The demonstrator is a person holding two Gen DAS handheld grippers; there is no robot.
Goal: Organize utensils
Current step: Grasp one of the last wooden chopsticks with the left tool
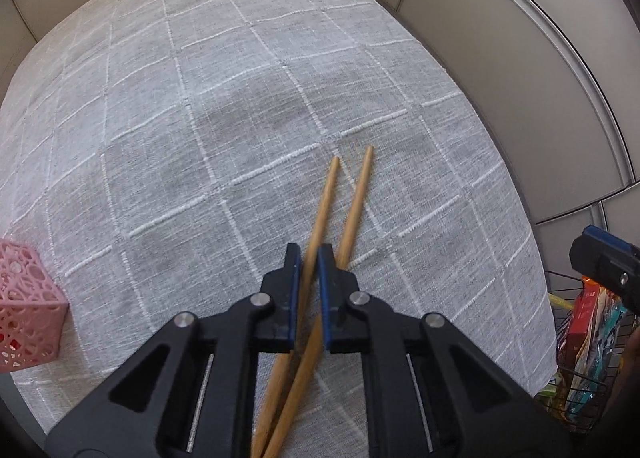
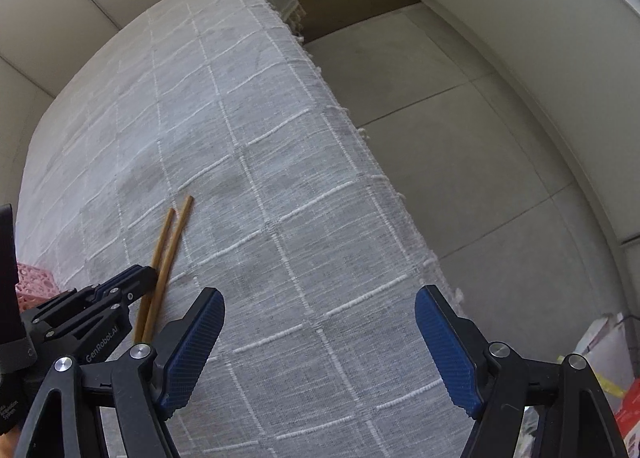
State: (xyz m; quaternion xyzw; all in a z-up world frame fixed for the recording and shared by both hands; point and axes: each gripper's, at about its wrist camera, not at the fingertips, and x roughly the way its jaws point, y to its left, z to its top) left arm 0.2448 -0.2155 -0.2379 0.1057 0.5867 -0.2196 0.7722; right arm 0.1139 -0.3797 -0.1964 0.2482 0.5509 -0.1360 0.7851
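Two wooden chopsticks cross between the blue pads of my left gripper, which is shut on them; their tips point forward over the grey checked tablecloth. The right wrist view shows the same chopsticks in the left gripper at lower left. My right gripper is open and empty above the cloth, near the table's right edge. A pink lattice holder stands at the far left, and its top shows in the right wrist view.
The table's right edge drops to a tiled floor. A wire basket with colourful packets stands beyond the right edge. Panelled walls surround the table.
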